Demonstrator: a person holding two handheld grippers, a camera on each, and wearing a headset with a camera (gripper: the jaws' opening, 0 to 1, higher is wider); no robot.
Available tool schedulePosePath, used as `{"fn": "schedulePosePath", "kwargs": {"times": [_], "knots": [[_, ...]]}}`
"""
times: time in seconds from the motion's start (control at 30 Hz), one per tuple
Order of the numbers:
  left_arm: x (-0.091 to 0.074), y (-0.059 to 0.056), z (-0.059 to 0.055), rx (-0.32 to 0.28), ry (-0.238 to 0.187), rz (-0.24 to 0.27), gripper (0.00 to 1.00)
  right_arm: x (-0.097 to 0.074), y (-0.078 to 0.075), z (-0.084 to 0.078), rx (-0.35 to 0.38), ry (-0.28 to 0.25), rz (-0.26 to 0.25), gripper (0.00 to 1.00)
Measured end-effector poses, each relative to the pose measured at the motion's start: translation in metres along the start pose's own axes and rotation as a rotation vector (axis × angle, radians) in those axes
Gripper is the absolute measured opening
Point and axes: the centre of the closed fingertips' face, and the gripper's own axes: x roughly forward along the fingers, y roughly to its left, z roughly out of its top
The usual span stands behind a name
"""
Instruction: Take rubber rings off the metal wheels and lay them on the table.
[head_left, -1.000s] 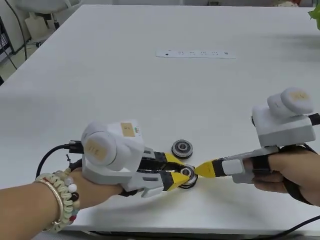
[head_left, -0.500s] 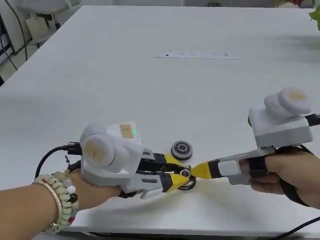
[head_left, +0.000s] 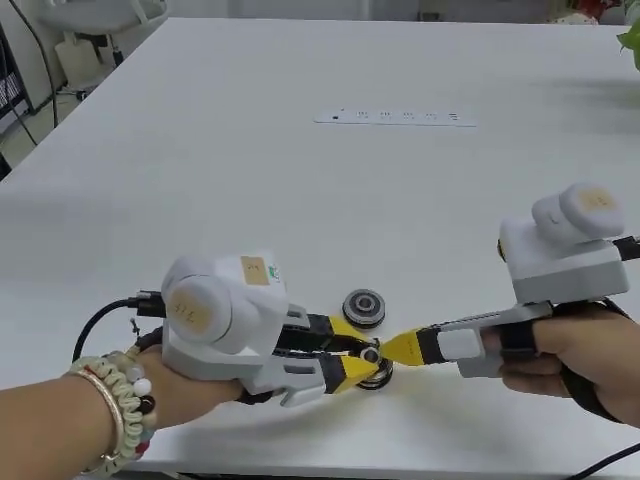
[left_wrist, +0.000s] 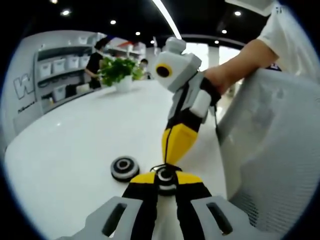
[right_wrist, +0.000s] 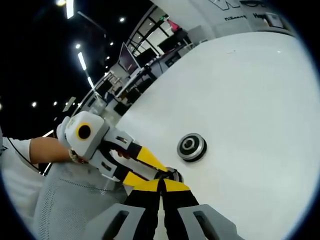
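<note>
White table (head_left: 300, 200) carries it all, and everything here is placed from the clamped wheel (head_left: 375, 368), which sits at the near edge.

Your left gripper (head_left: 362, 358) comes at that wheel from your left. Its jaws are closed on the wheel's two sides, as its own view shows (left_wrist: 166, 178). Your right gripper (head_left: 392, 348) meets the wheel from the opposite side, nose to nose with the left. Its jaws are pressed together at the wheel's rim.

A spare wheel (head_left: 364, 307) lies flat just beyond the clamped one, apart from it and from both grippers.

The rubber ring (left_wrist: 158, 167) shows as a thin dark strand running from the right tips to the wheel, so I judge those tips have it pinched. The two grippers lie along one line, so pull the right one back along that line, away from the wheel.
</note>
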Motion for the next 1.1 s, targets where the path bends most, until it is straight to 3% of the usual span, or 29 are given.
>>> {"fn": "schedulePosePath", "kwargs": {"times": [0.1, 0.13, 0.17, 0.2, 0.23, 0.27, 0.33, 0.63, 0.8, 1.0, 1.1], "knots": [[0.0, 0.0, 0.0, 0.0, 0.0, 0.0, 0.14, 0.0, 0.003, 0.0, -0.001, 0.0, 0.014, 0.0], [0.0, 0.0, 0.0, 0.0, 0.0, 0.0, 0.14, 0.001, 0.012, 0.0, 0.005, -0.001, 0.065, 0.0], [0.0, 0.0, 0.0, 0.001, 0.0, 0.0, 0.14, 0.002, 0.026, 0.014, 0.031, -0.08, 0.139, 0.0], [0.0, 0.0, 0.0, 0.0, 0.0, 0.0, 0.14, 0.0, 0.027, 0.016, 0.048, -0.077, 0.143, 0.0], [0.0, 0.0, 0.0, -0.001, -0.001, 0.001, 0.14, -0.001, 0.009, 0.006, -0.021, -0.006, 0.035, 0.0], [0.0, 0.0, 0.0, 0.0, -0.001, 0.001, 0.14, 0.0, 0.006, 0.011, -0.078, -0.042, 0.022, 0.0], [0.0, 0.0, 0.0, -0.001, -0.001, 0.002, 0.14, 0.001, 0.013, 0.008, 0.004, -0.034, 0.06, 0.0], [0.0, 0.0, 0.001, -0.007, 0.009, 0.005, 0.14, 0.002, -0.003, -0.001, 0.026, 0.006, -0.009, 0.0], [0.001, 0.0, 0.002, -0.002, 0.066, 0.004, 0.14, 0.002, -0.005, -0.002, 0.022, 0.017, -0.019, 0.0], [-0.004, 0.004, 0.018, -0.02, 0.024, 0.012, 0.17, -0.003, -0.006, 0.005, 0.034, -0.017, -0.018, 0.0], [-0.007, 0.003, 0.027, 0.004, 0.005, 0.014, 0.24, -0.007, -0.008, 0.008, 0.047, -0.036, -0.022, 0.0]]}}
